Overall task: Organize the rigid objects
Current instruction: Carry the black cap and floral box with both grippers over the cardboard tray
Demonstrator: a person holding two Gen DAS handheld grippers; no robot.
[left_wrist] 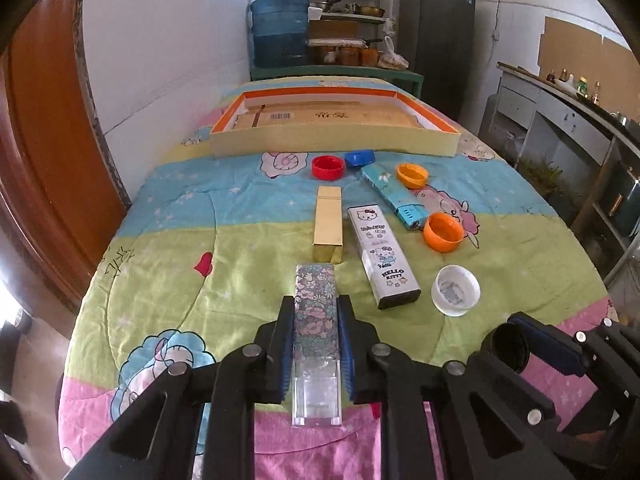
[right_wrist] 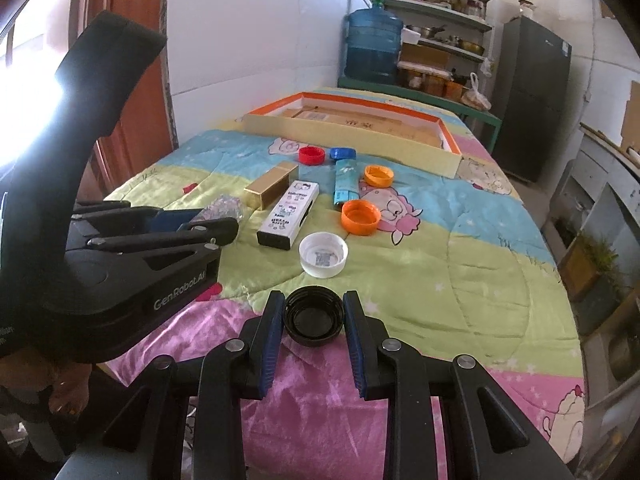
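Note:
My left gripper point(left_wrist: 316, 304) is shut on a long floral-patterned box point(left_wrist: 314, 280) with a clear end, low over the quilt. The same gripper point(right_wrist: 208, 216) shows in the right wrist view with the floral box point(right_wrist: 224, 206) in its tips. My right gripper point(right_wrist: 314, 300) is shut on a black cap point(right_wrist: 314, 320), open side up, held just above the pink part of the quilt. Ahead lie a gold box point(left_wrist: 328, 224), a Hello Kitty box point(left_wrist: 382, 256) and a blue patterned box point(left_wrist: 394, 196).
Loose caps lie around the boxes: red point(left_wrist: 328, 167), blue point(left_wrist: 360, 158), two orange point(left_wrist: 412, 175) point(left_wrist: 443, 232) and white point(left_wrist: 455, 290). A shallow orange-rimmed tray point(left_wrist: 332, 140) sits at the far end. A wall runs along the left; shelves and a water jug point(left_wrist: 280, 28) stand behind.

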